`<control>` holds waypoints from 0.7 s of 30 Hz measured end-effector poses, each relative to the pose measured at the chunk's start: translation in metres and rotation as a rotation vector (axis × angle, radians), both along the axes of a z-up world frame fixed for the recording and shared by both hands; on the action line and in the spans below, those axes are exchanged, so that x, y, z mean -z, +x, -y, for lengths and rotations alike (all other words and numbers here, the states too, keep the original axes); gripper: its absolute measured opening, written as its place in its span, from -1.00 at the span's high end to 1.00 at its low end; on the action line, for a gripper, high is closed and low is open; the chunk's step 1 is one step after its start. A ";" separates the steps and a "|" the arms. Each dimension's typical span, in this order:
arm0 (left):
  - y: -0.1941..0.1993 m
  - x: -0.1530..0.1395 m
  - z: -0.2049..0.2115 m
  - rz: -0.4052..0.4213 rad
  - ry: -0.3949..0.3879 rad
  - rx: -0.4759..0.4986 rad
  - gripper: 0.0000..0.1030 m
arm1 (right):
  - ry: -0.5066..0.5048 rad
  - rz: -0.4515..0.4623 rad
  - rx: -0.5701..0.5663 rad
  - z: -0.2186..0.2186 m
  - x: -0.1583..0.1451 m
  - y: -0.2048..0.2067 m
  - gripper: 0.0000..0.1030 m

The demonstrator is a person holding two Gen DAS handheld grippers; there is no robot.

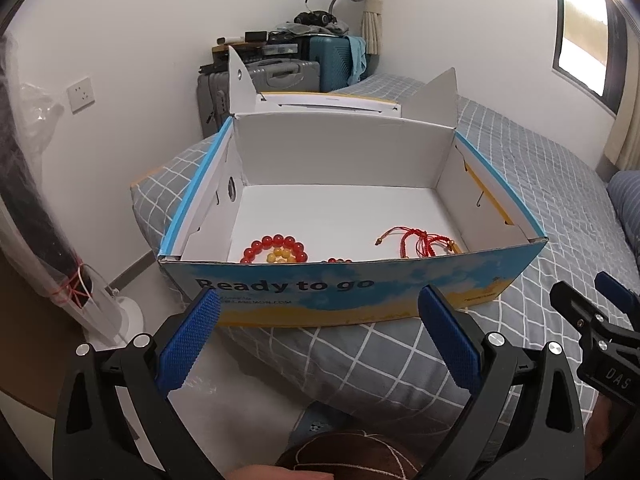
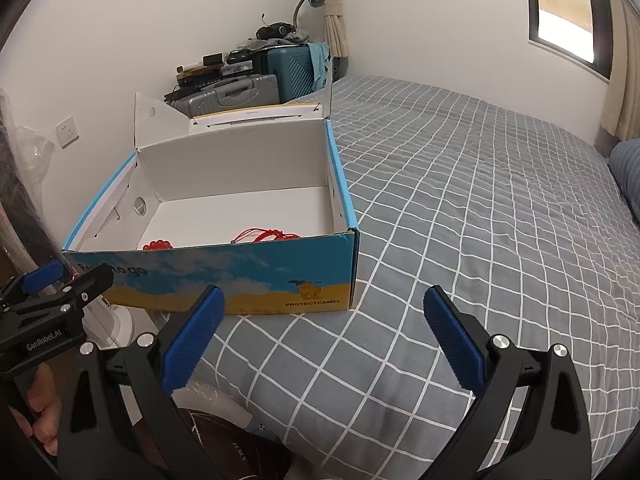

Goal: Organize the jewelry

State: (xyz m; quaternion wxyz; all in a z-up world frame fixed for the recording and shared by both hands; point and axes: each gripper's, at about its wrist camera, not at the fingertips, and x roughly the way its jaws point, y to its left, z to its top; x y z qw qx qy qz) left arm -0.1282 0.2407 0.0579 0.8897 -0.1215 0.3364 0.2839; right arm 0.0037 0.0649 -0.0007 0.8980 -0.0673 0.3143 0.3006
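Note:
An open cardboard box (image 1: 400, 280) with a blue and yellow front stands on the bed, also in the right wrist view (image 2: 248, 276). Inside lie a red bead bracelet (image 1: 276, 249) with yellow beads within it, and a red cord bracelet (image 1: 416, 242); both show partly in the right wrist view, the bead bracelet (image 2: 158, 245) and the cord bracelet (image 2: 268, 236). My left gripper (image 1: 320, 300) is open and empty in front of the box. My right gripper (image 2: 322, 304) is open and empty, to the right of the left one, near the box's front right corner.
The bed (image 2: 480, 200) with a grey checked cover stretches to the right, with a blue pillow (image 2: 628, 172) at the far right. Suitcases (image 1: 276, 76) and clutter stand behind the box. A white fan base (image 1: 116, 316) stands on the floor at left.

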 end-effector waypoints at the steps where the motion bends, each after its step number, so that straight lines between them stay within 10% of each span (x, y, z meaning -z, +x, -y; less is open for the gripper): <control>1: 0.000 0.000 0.000 0.000 0.004 0.000 -0.89 | 0.002 -0.001 0.000 0.000 0.000 0.000 -0.86; 21: -0.001 -0.001 0.011 -0.006 0.035 0.016 -0.89 | -0.002 -0.008 0.006 0.003 0.004 -0.003 -0.86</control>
